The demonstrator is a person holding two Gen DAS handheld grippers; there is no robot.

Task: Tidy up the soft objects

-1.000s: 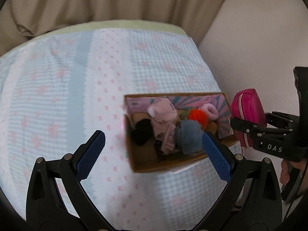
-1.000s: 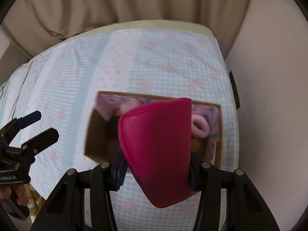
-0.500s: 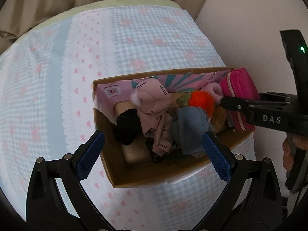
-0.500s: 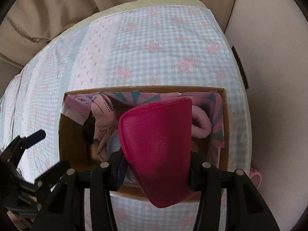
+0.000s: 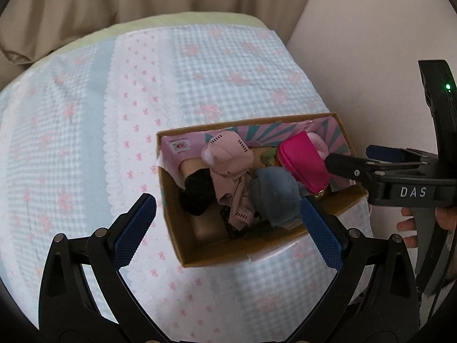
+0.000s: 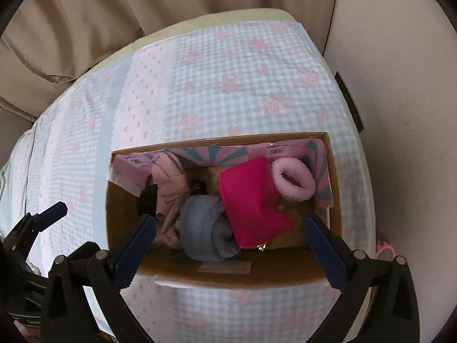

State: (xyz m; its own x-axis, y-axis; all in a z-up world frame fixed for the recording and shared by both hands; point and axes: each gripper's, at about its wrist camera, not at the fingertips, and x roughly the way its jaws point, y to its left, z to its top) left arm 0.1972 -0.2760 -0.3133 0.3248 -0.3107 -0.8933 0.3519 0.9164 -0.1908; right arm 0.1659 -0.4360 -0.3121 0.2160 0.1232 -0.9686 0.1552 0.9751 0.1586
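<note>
The magenta pouch [image 6: 251, 200] lies inside the cardboard box [image 6: 220, 143] at its right half, resting on the grey-blue plush [image 6: 204, 227] beside the pink fluffy ring [image 6: 294, 181]. The right gripper [image 6: 230, 230], jaws just sprung wide, holds nothing; the left gripper [image 5: 228, 218] also stands wide and empty. No loose soft item shows on the checked bedspread [image 5: 200, 65], so the sorting looks nearly done.

The pink pouch [image 6: 252, 200] covers whatever lies under it in the cardboard box [image 6: 332, 177], and a pink thing [image 6: 385, 250] beyond the bed's edge is half hidden, too small to identify.
</note>
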